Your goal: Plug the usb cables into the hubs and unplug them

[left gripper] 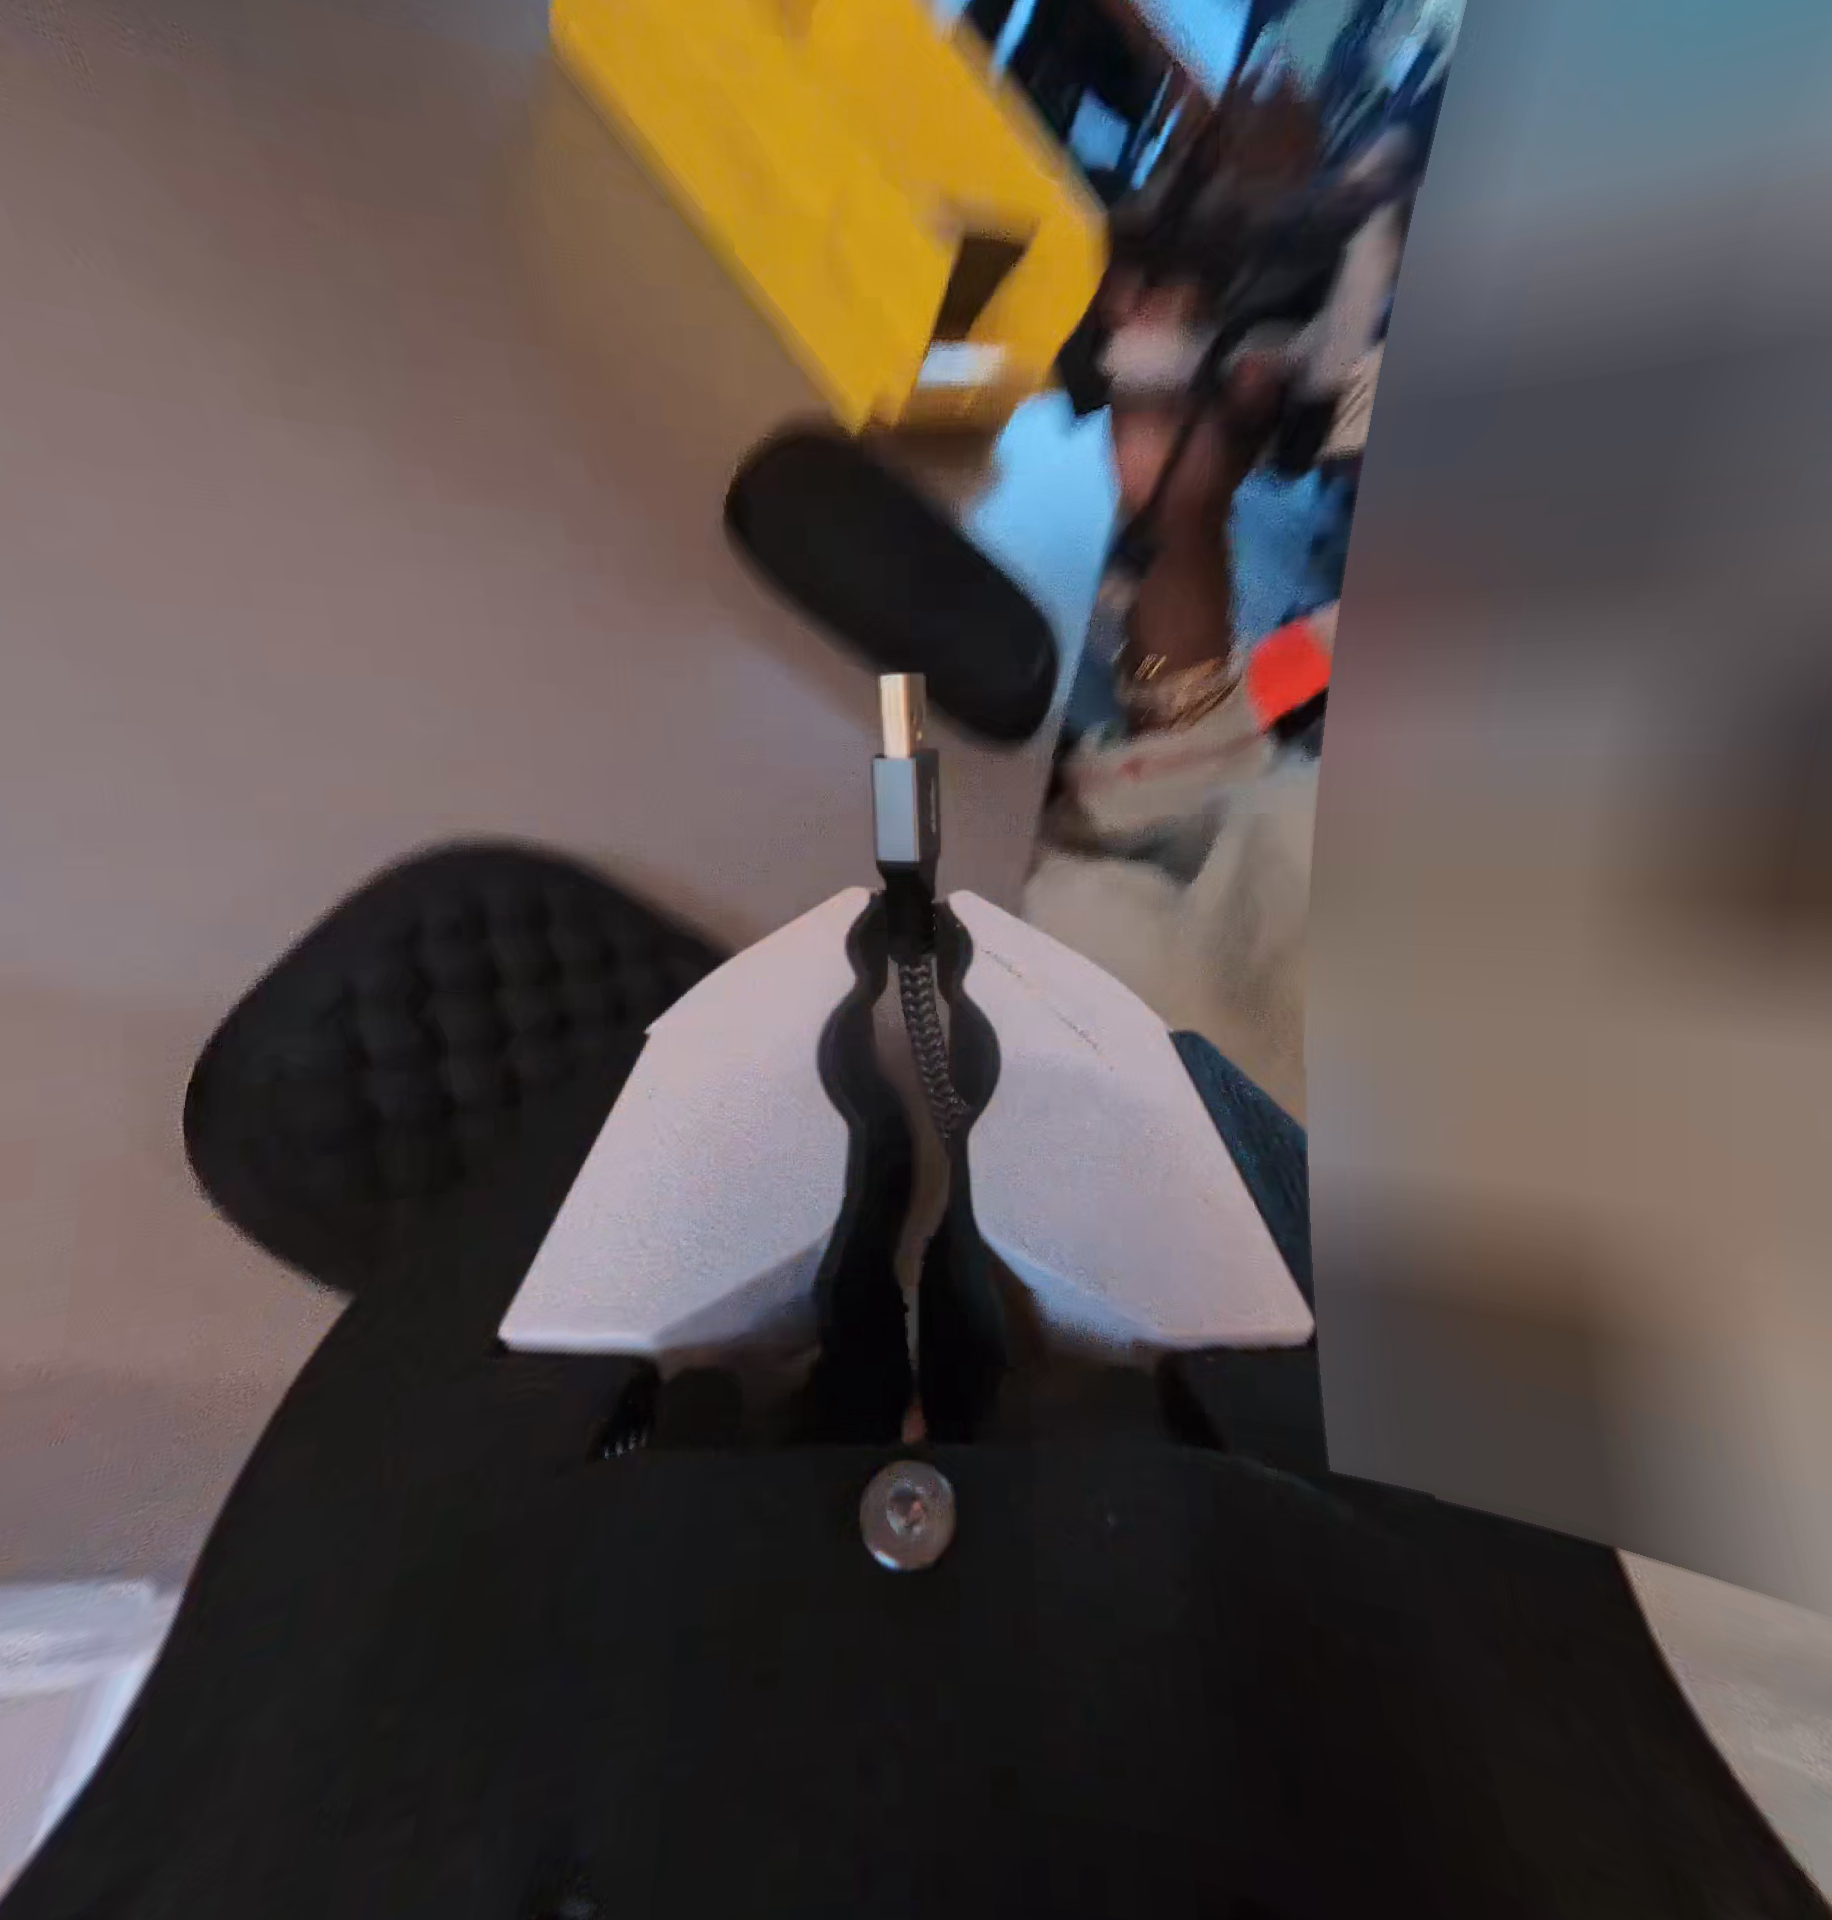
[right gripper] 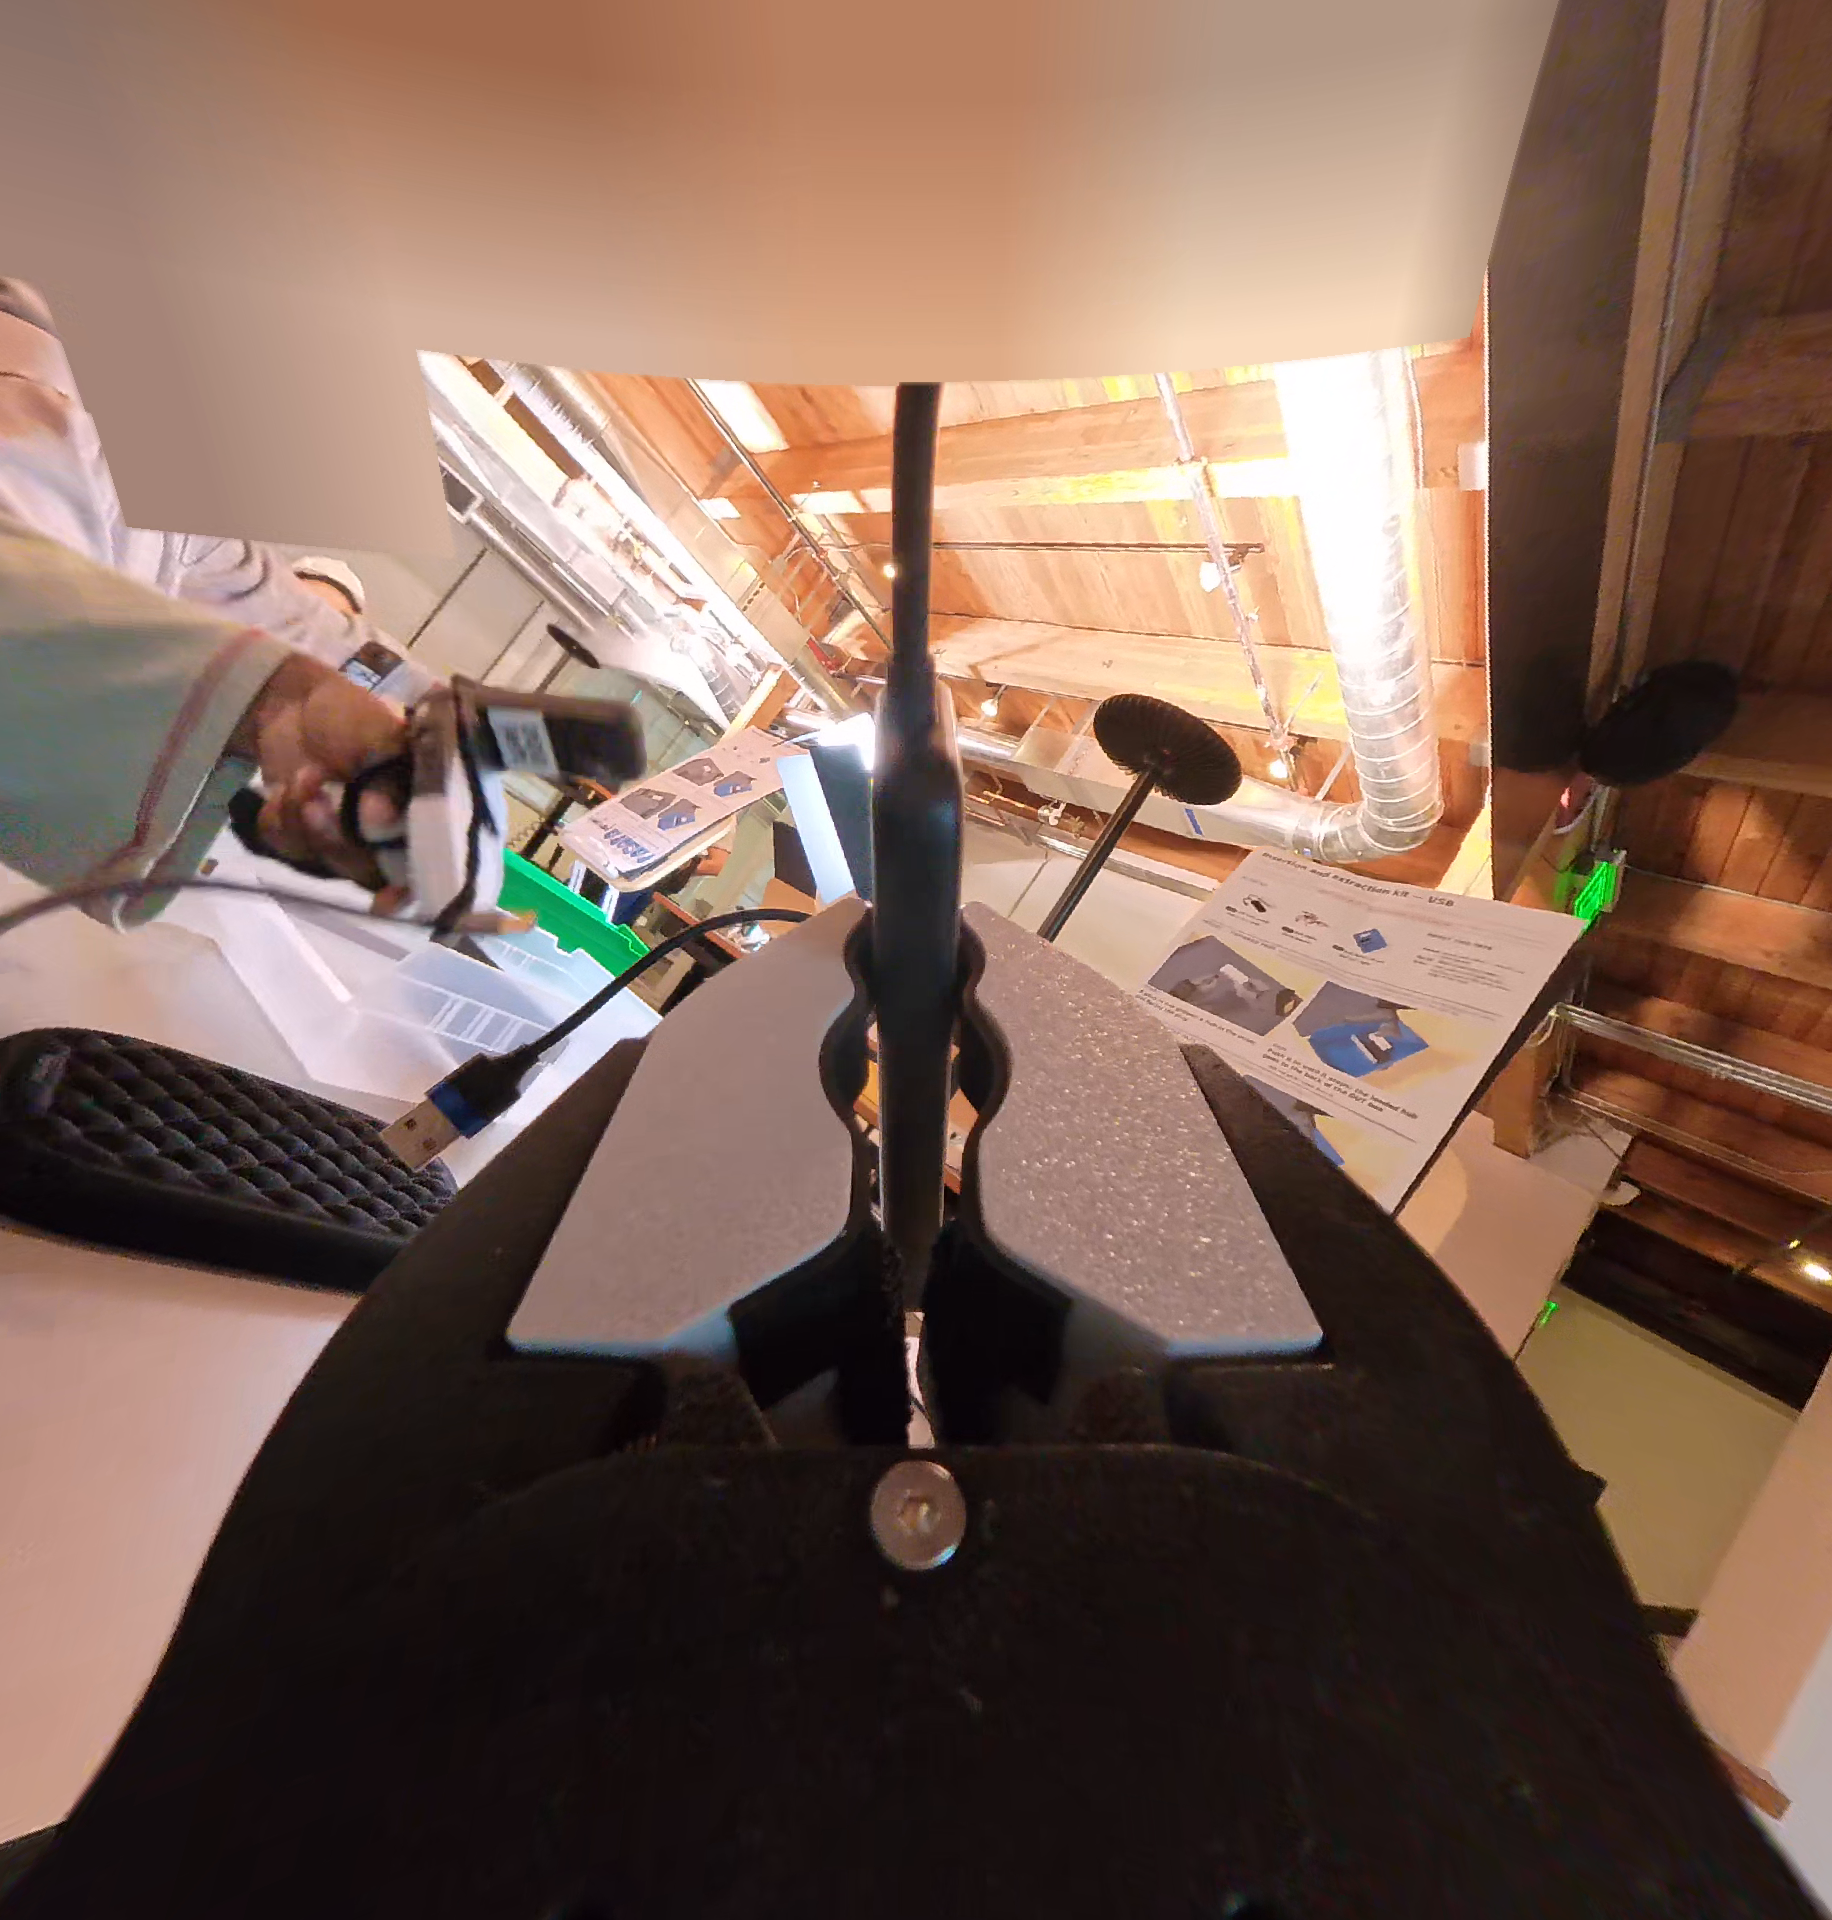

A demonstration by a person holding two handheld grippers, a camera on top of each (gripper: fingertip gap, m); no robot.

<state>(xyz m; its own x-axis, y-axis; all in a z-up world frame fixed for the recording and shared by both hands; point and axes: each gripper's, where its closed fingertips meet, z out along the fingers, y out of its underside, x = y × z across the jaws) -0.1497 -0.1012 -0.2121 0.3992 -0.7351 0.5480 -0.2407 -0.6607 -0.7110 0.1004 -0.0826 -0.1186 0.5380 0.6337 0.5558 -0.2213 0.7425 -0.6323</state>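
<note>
My left gripper is shut on a braided USB cable just behind its grey plug. The plug's metal tip points forward, close under a blurred black oblong hub. My right gripper is shut on that slim black hub, seen edge-on, with its cable rising away. The left gripper also shows in the right wrist view, held in a hand at the left. A second USB plug with a blue collar lies on a black textured pad.
The black pad also shows in the left wrist view, behind the fingers. A yellow box is blurred at the top. A printed sheet stands at the right, with a green bin and a clear container behind the white table.
</note>
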